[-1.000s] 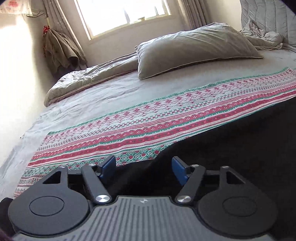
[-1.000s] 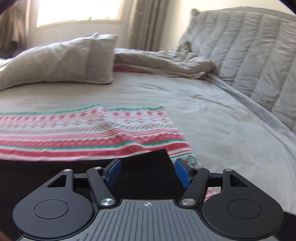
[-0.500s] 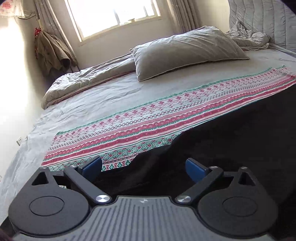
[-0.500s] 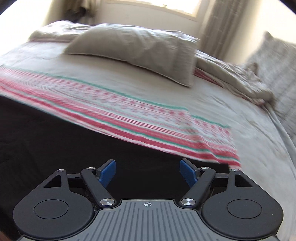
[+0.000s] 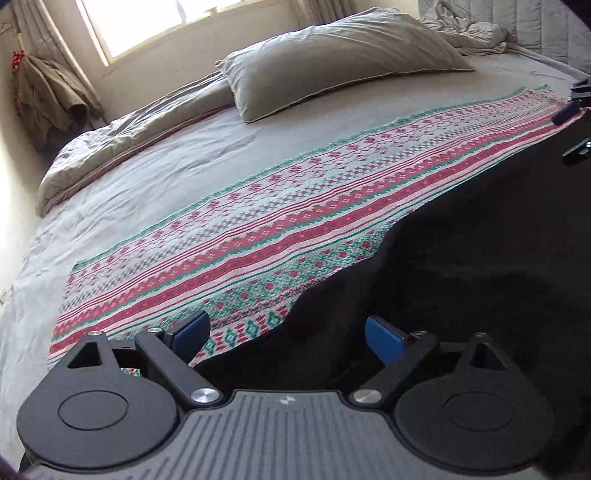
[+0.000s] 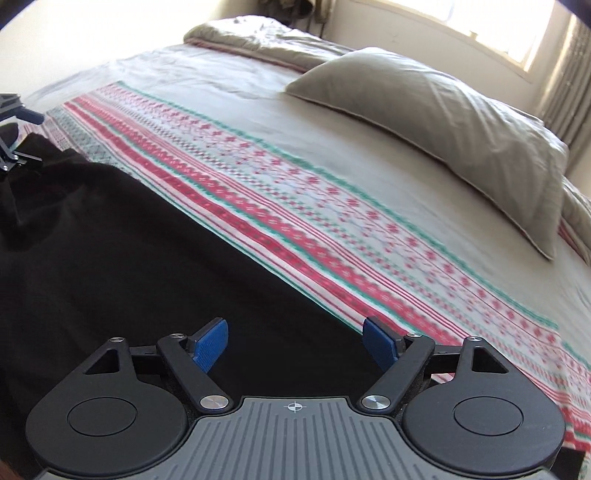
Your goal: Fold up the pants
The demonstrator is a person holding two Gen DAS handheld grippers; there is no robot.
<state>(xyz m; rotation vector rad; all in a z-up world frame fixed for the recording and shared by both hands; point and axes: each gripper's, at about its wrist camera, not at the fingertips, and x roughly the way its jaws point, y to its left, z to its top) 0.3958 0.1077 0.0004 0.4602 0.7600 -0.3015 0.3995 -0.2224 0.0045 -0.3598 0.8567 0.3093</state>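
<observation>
While sunlight pours through the window [image 5: 147,26], both grippers hang over the near edge of the bed [image 5: 155,177], and neither one has hold of anything. Black pants [image 5: 480,251] lie spread flat on a strip of red, green and white patterned cloth [image 5: 295,206], which itself lies across the grey sheet. Left gripper [image 5: 286,332] first: its blue pads [image 5: 384,338] stand far apart, drawing in just a touch, with the wavy edge of the pants and a bit of patterned cloth showing in the gap between them, nothing pinched. Over to the right gripper [image 6: 295,343]: jaws spreading wider, released, hovering above the black fabric near its straight far edge, and no cloth caught between the pads [image 6: 208,341]. From the right wrist view, the left gripper peeks in at the far left by the pants' crumpled end [image 6: 22,184]; from the left wrist view, the right one shows at the far right edge. A grey pillow [image 5: 332,70] sits beyond the patterned strip, well apart from the pants, with a rumpled duvet [image 5: 122,147] bunched along the far side beneath the window.
</observation>
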